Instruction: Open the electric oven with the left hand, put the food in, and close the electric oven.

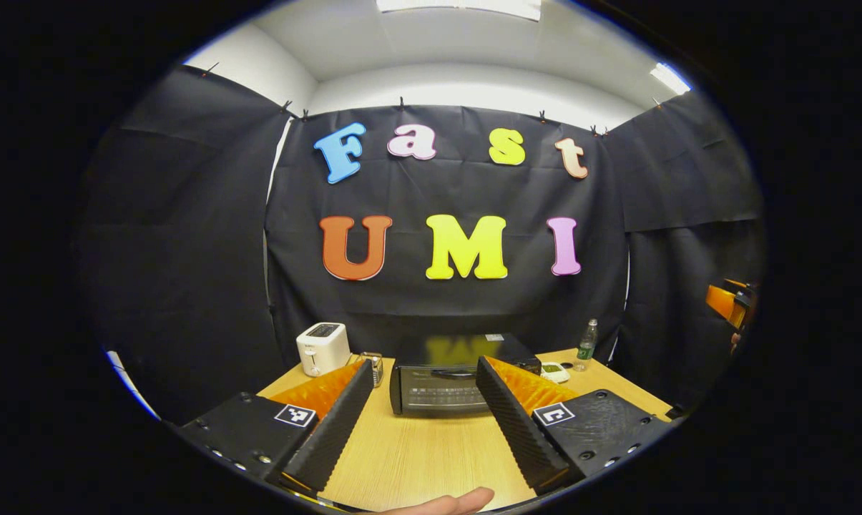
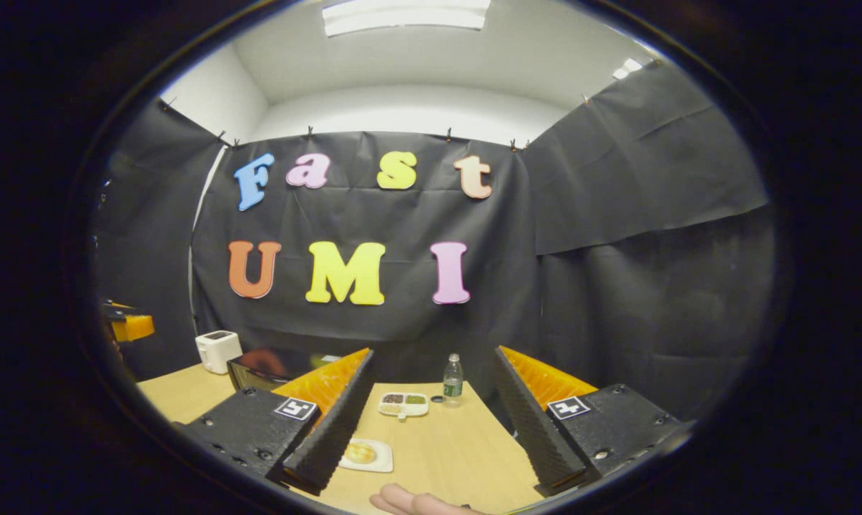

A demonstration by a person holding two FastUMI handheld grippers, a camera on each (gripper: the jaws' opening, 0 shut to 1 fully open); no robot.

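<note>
Both grippers, left (image 1: 425, 422) and right (image 2: 431, 429), hover with jaws spread wide, holding nothing. Oven (image 1: 451, 383) sits closed at the surface's far edge; food (image 2: 360, 453) lies on a plate (image 2: 382, 463) near its front edge.

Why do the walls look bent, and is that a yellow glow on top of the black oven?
Left gripper view: the fisheye lens bows the walls; the glow on the electric oven top is a reflection off its glossy surface; ceiling lights blow out white. Right gripper view: same bending, a bright ceiling panel, and the small plate of food looks soft near the edge.
</note>
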